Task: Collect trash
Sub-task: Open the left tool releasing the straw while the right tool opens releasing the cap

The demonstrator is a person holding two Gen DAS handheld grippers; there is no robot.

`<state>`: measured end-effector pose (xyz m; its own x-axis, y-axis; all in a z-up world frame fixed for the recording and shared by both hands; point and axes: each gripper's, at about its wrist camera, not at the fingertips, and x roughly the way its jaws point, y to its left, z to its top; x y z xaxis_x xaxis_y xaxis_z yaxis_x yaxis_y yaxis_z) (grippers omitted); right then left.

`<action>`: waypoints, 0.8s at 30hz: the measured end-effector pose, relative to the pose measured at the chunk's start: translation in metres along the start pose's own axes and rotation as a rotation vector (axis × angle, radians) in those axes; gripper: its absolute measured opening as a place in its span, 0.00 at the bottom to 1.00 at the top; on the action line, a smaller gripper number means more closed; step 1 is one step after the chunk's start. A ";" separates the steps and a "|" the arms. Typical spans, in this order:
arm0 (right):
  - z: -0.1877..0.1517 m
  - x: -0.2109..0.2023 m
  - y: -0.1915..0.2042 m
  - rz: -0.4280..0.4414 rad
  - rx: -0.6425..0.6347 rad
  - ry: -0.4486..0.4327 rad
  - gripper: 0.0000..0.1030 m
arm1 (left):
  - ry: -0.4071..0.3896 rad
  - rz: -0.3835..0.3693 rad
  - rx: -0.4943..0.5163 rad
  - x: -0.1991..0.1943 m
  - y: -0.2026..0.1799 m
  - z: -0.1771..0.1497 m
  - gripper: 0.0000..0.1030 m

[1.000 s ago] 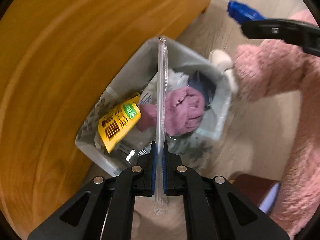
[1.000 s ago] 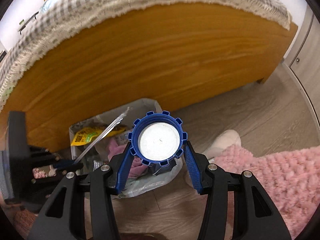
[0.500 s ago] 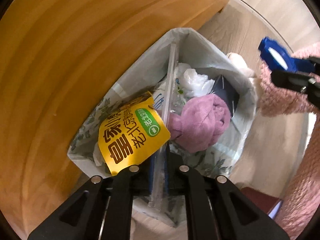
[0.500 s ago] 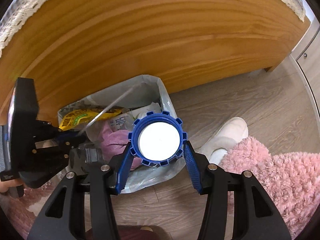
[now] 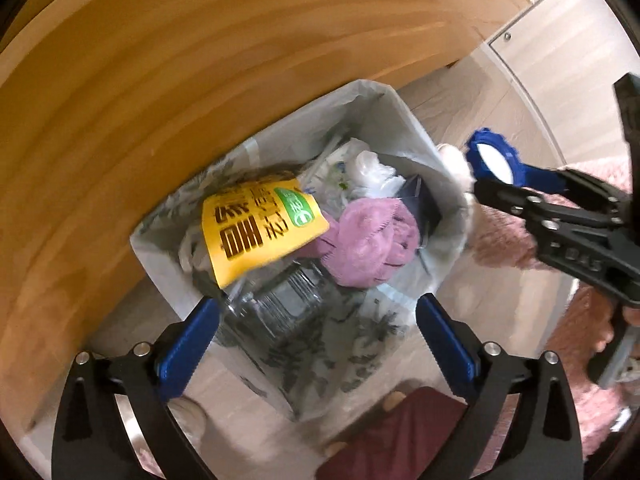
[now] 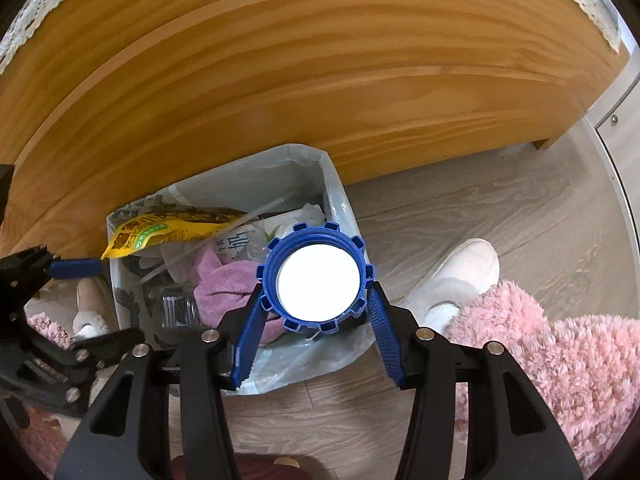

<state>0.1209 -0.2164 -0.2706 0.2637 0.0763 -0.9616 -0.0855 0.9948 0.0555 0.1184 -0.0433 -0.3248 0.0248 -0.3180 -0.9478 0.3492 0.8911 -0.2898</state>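
Blue ribbed cap [image 6: 316, 276], white inner face toward the lens, is clamped between the two blue pads of the right gripper [image 6: 316, 312], whose jaws are closed to the cap's width. The cap sits over the 4 o'clock rim of the trash bin [image 6: 338, 184], above the liner edge. In the left wrist view the same cap [image 5: 494, 158] shows at 3 o'clock of the bin [image 5: 404, 120], just outside its rim.

Left gripper [image 5: 316, 334] has its jaws spread wide, nothing between the pads, positioned over the bin's 6 o'clock edge.

Bin contents: clear plastic stick [image 6: 224, 232] lying diagonally across the top; yellow snack wrapper [image 5: 256, 228] at 9 o'clock; pink cloth [image 5: 372, 240] at centre; crumpled white plastic [image 5: 374, 170] at 12 o'clock; clear ribbed container [image 5: 280, 304] at 6 o'clock.

Surroundings: wooden bed frame [image 6: 280, 60] directly behind the bin at 12 o'clock; wood-look floor [image 6: 500, 208]; white slipper [image 6: 460, 272] at 3 o'clock of the bin; pink fleece leg [image 6: 540, 348] beside it.
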 end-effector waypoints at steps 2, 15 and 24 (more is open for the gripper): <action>0.001 0.001 0.003 -0.002 -0.009 -0.002 0.48 | 0.005 -0.032 -0.030 -0.003 0.002 -0.004 0.93; 0.005 0.008 0.025 -0.028 -0.077 -0.016 0.48 | -0.038 -0.061 -0.172 -0.021 0.024 -0.020 0.93; 0.006 0.018 0.039 -0.008 -0.121 -0.014 0.48 | -0.065 0.013 -0.258 -0.032 0.047 -0.019 0.93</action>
<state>0.1283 -0.1759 -0.2844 0.2784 0.0701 -0.9579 -0.1983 0.9800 0.0141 0.1159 0.0146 -0.3109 0.0911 -0.3185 -0.9435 0.0983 0.9457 -0.3097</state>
